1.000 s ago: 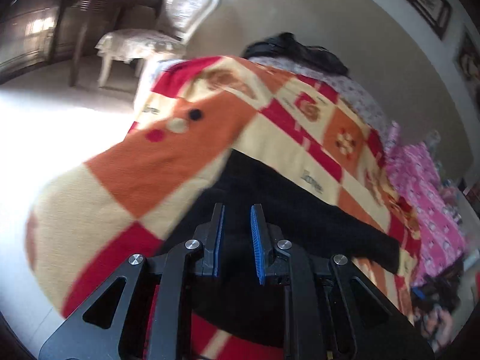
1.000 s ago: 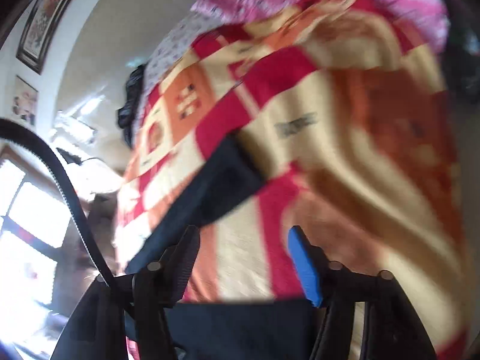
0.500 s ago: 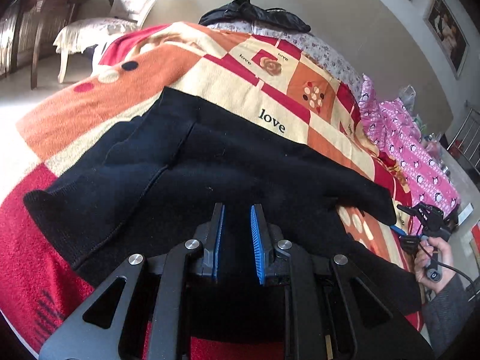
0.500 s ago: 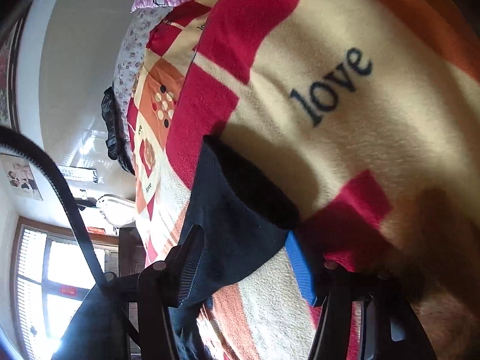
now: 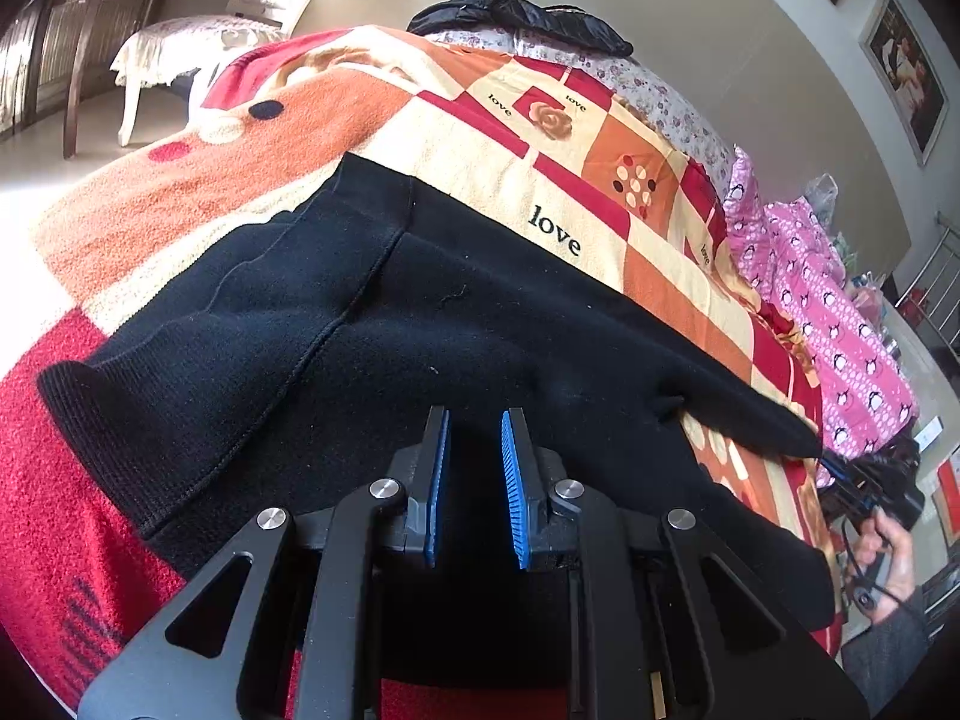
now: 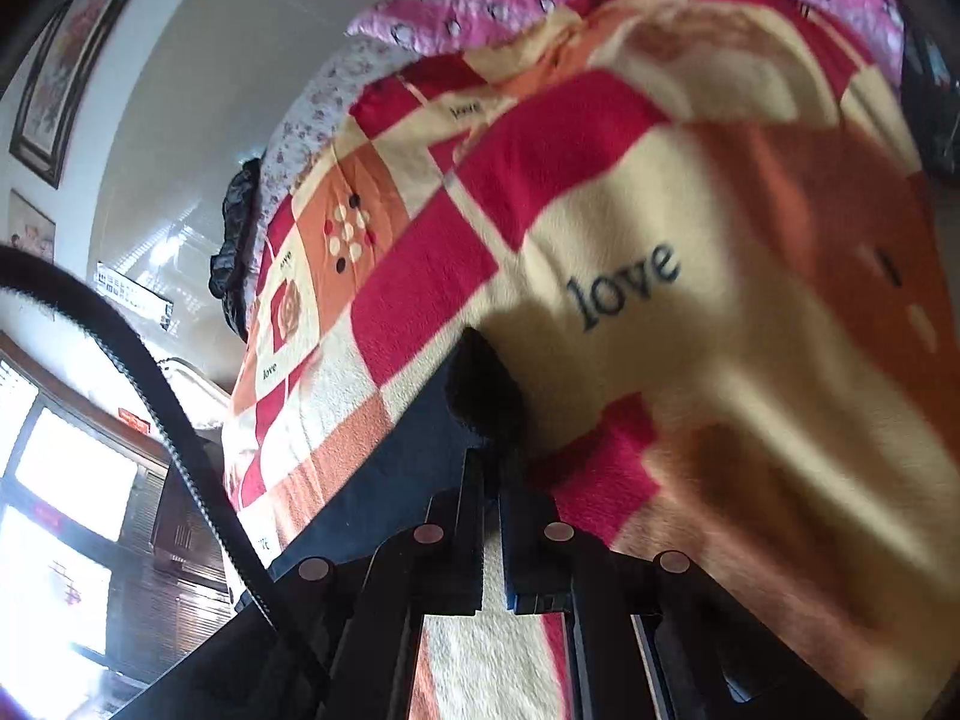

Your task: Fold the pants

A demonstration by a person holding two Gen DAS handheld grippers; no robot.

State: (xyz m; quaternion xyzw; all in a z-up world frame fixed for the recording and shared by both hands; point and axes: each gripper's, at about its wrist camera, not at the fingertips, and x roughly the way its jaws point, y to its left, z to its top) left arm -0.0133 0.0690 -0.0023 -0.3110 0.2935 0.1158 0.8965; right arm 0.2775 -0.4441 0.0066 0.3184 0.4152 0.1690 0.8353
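Observation:
Black knit pants (image 5: 420, 324) lie spread on a red, orange and cream "love" blanket (image 5: 540, 138), waistband at the left, legs running right. My left gripper (image 5: 474, 432) hovers over the middle of the pants, its blue pads a small gap apart with no cloth between them. In the right wrist view my right gripper (image 6: 495, 462) is shut on the cuff end of a pant leg (image 6: 480, 390). The right gripper and the hand holding it also show at the leg end in the left wrist view (image 5: 870, 498).
A pink penguin-print quilt (image 5: 828, 300) lies at the far end of the bed. A black jacket (image 5: 516, 12) rests by the wall. A white chair (image 5: 198, 42) and a dark wooden table (image 5: 90, 6) stand left of the bed. Pictures hang on the wall.
My right gripper has closed from wide open onto the pant leg cuff. My left gripper has steadied low over the pants, its gap unchanged.

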